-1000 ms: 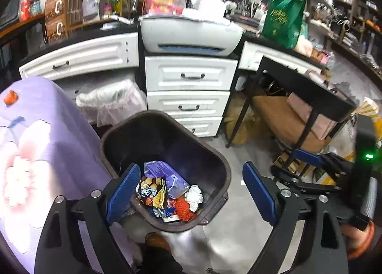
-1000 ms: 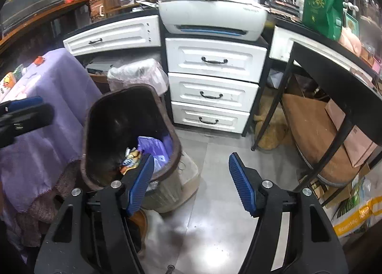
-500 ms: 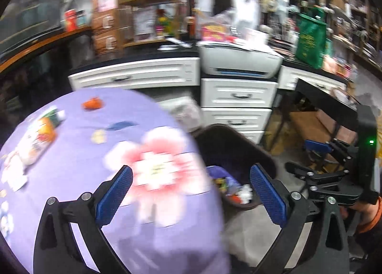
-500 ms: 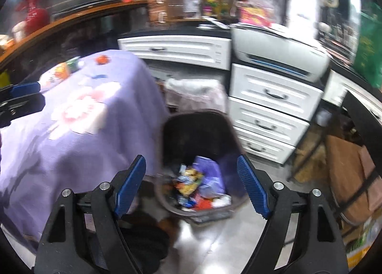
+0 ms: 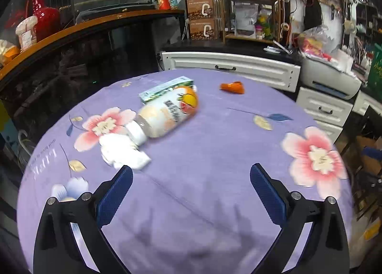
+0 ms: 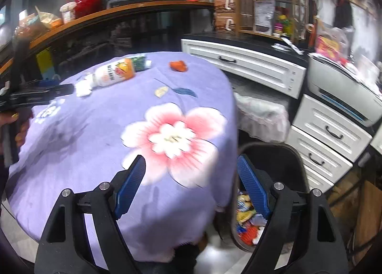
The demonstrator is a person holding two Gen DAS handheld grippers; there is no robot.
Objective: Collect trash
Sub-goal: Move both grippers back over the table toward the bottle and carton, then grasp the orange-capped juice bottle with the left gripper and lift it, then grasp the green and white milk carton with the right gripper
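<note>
Trash lies on the purple worktop (image 5: 214, 154): a juice bottle (image 5: 167, 114), white tissue (image 5: 124, 154), an orange wrapper (image 5: 232, 87). Both the left hand-held gripper (image 5: 191, 192) and right hand-held gripper (image 6: 191, 183) gape wide, holding nothing. The bin (image 6: 286, 161) stands beside the worktop.

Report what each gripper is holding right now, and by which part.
Nothing is held. The left gripper and the right gripper are both open and empty above the purple flowered tablecloth; their jaws have just been opening.

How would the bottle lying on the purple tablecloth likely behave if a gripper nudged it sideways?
The bottle lies on its side and looks round, so it would probably roll. Its glossy label suggests a slippery grip. The crumpled tissue at its cap might check it slightly.
</note>
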